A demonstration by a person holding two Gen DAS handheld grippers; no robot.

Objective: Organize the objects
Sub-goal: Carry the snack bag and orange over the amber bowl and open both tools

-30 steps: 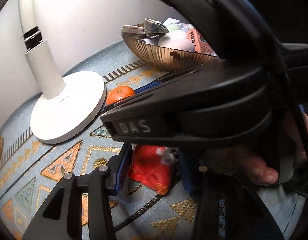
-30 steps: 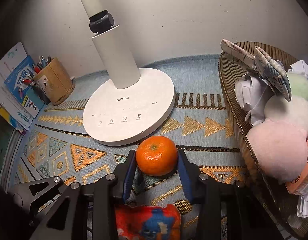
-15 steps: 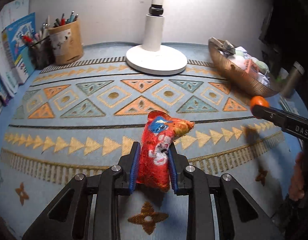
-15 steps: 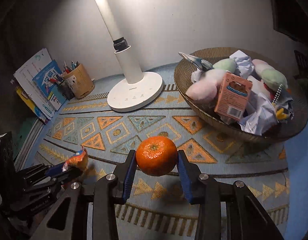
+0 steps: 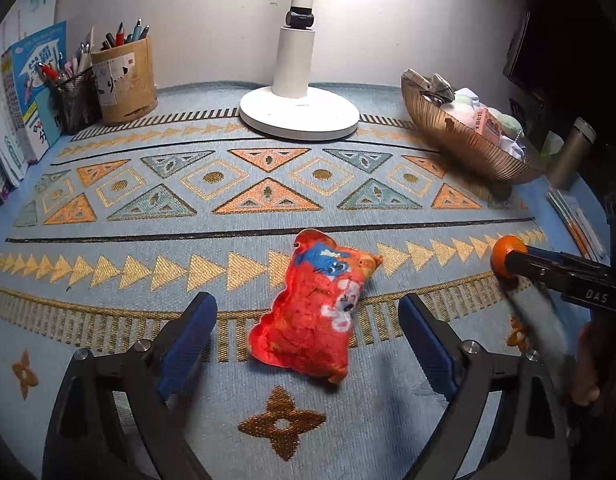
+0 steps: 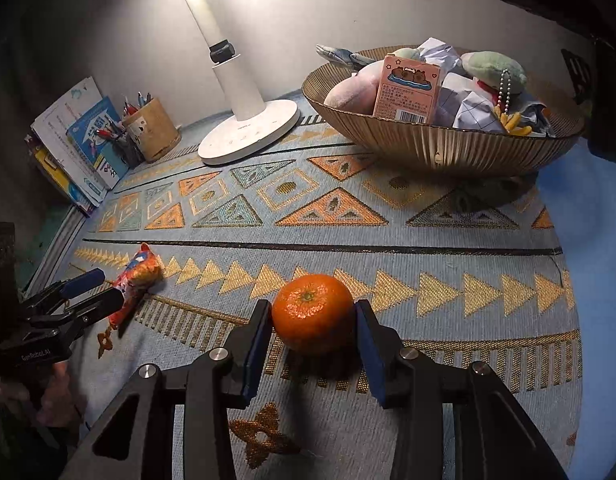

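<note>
A red snack pouch (image 5: 311, 316) lies flat on the patterned mat (image 5: 108, 320). My left gripper (image 5: 304, 312) straddles it with its jaws opening wide, and neither blue pad touches it. The right wrist view shows that same left gripper (image 6: 96, 290) at the left, with the pouch (image 6: 138, 276) at its tips. An orange mandarin (image 6: 311, 312) rests on the mat between the fingers of my right gripper (image 6: 312, 322). Its jaws are opening and the pads stand just off the peel. In the left wrist view the mandarin (image 5: 507, 254) shows at the right gripper's tip (image 5: 511, 266).
A white lamp base (image 5: 300, 114) stands at the back centre. At the back right, a ribbed gold bowl (image 6: 439, 146) holds plush toys, paper and a pink box. Pen holders (image 5: 124, 80) and books (image 5: 24, 92) line the back left. A metal bottle (image 5: 571, 152) stands behind the bowl.
Both grippers have pulled back from the lamp toward the front of the mat. The left one has let go of the pouch, which now lies flat. The right jaws have eased off the mandarin.
</note>
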